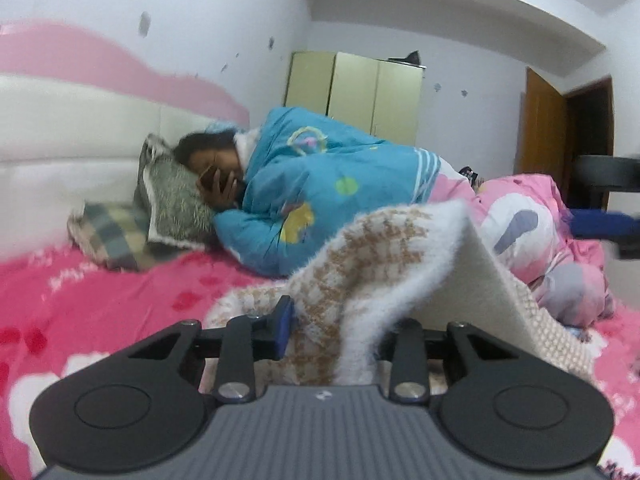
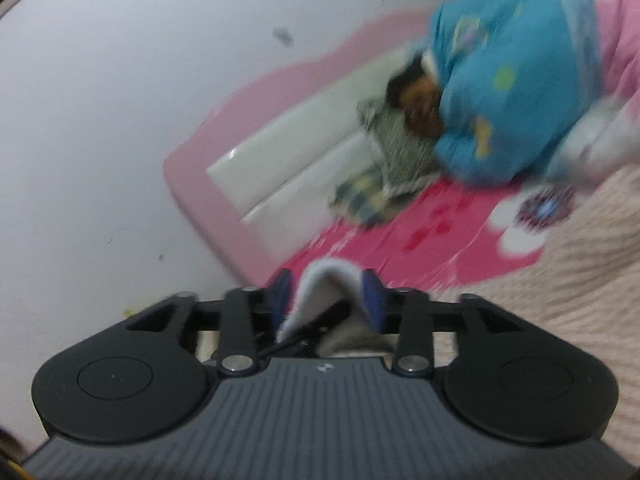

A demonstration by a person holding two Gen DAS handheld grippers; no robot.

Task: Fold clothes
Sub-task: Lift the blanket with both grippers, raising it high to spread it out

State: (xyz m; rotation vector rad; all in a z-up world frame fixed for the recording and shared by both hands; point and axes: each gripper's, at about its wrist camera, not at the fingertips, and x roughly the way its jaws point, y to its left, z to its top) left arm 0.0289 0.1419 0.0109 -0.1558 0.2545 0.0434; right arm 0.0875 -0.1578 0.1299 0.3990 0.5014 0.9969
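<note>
Gripping a fluffy white-and-tan sweater point(image 1: 360, 280), the left tool point(image 1: 332, 332) is narrowed on a thick fold of it; its blue left pad point(image 1: 285, 326) presses the knit, while the right pad is hidden behind the cloth. The sweater rises to a peak at 1 o'clock and drapes down onto the pink bed point(image 1: 100, 300). Toward 11 o'clock a person point(image 1: 216, 176) lies under a blue quilt point(image 1: 320, 192) on a grey pillow point(image 1: 176, 204).

In the blurred right wrist view, the right tool point(image 2: 328, 300) stands about half apart, a white sweater edge point(image 2: 320, 288) arching loosely between its blue pads point(image 2: 374, 300); whether either pad touches it I cannot tell. More knit spreads at 3 o'clock
</note>
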